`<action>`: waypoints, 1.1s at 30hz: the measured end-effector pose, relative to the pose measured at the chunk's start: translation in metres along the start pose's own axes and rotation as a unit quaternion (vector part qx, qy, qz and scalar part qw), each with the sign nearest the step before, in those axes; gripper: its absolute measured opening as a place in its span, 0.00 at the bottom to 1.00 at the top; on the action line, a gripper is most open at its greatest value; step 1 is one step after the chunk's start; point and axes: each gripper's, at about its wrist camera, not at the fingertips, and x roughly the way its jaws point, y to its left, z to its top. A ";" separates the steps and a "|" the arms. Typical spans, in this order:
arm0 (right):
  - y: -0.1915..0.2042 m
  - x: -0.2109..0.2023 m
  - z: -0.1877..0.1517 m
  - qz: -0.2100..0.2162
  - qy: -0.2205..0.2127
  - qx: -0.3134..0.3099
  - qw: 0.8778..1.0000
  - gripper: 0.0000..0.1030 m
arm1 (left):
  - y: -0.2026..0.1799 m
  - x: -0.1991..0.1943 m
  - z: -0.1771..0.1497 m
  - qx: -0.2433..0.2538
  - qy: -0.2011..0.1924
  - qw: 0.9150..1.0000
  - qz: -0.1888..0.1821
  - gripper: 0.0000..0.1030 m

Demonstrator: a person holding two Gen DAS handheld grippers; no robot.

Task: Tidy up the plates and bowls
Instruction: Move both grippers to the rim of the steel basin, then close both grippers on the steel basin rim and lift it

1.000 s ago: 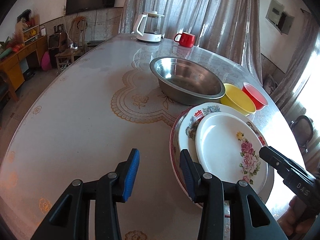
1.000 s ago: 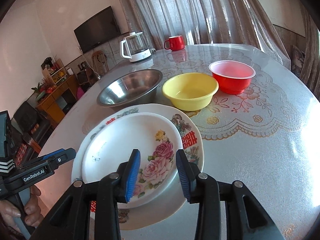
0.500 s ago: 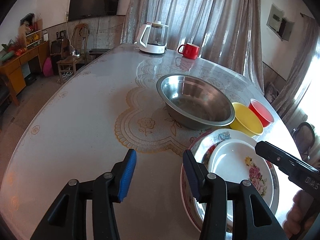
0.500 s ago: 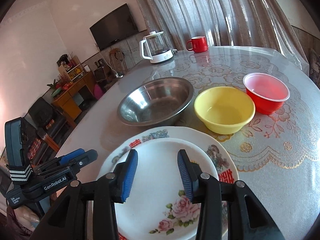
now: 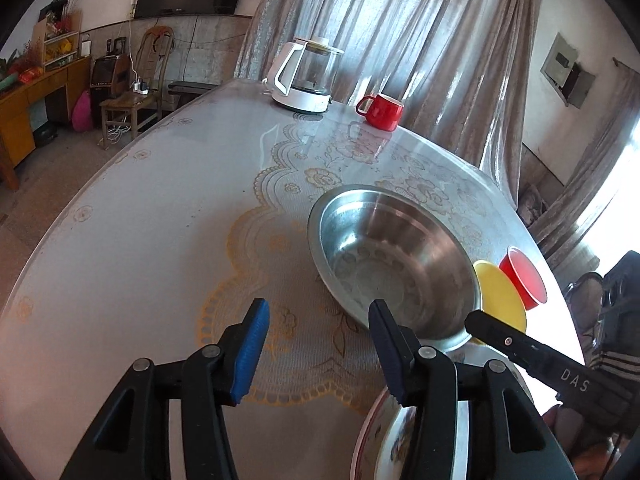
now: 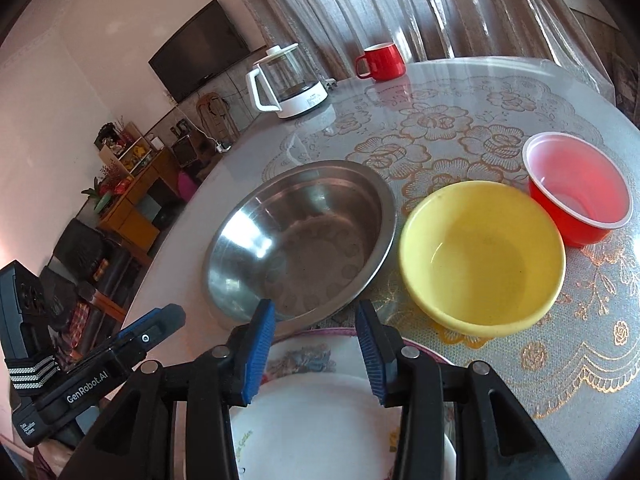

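A steel bowl [image 5: 392, 256] [image 6: 300, 240], a yellow bowl [image 6: 480, 260] [image 5: 500, 296] and a red bowl [image 6: 580, 184] [image 5: 524, 276] stand in a row on the table. Nearer me, a white floral plate [image 6: 320, 420] lies on a larger patterned plate [image 6: 304, 356]; in the left wrist view the stacked plates [image 5: 378, 436] sit at the bottom edge. My left gripper [image 5: 318, 312] hovers beside the steel bowl's near rim, its jaws opening with nothing between them. Over the plates' far edge, my right gripper [image 6: 315, 308] is open and holds nothing.
A glass kettle [image 5: 308, 76] [image 6: 288, 84] and a red mug [image 5: 382, 110] [image 6: 380, 62] stand at the far side of the round table [image 5: 140, 240]. Curtains hang behind it. A wooden chair [image 5: 132, 92] and cabinets stand off to the left.
Both grippers have moved forward from above the plates toward the bowls, so the plates have slid to the bottom of both views. The left jaws stand wider.
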 end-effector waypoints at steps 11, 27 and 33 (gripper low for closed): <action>-0.004 0.032 0.017 -0.026 0.018 -0.005 0.999 0.37 | -0.014 0.049 0.012 0.024 0.020 0.999 0.010 0.23; 0.043 0.036 0.000 -0.010 0.033 -0.075 0.997 0.31 | 0.028 -0.015 -0.019 -0.026 -0.013 0.999 0.023 0.25; 0.072 0.031 -0.018 0.014 0.043 -0.104 0.994 0.31 | 0.046 -0.056 -0.042 -0.048 -0.029 0.998 0.037 0.26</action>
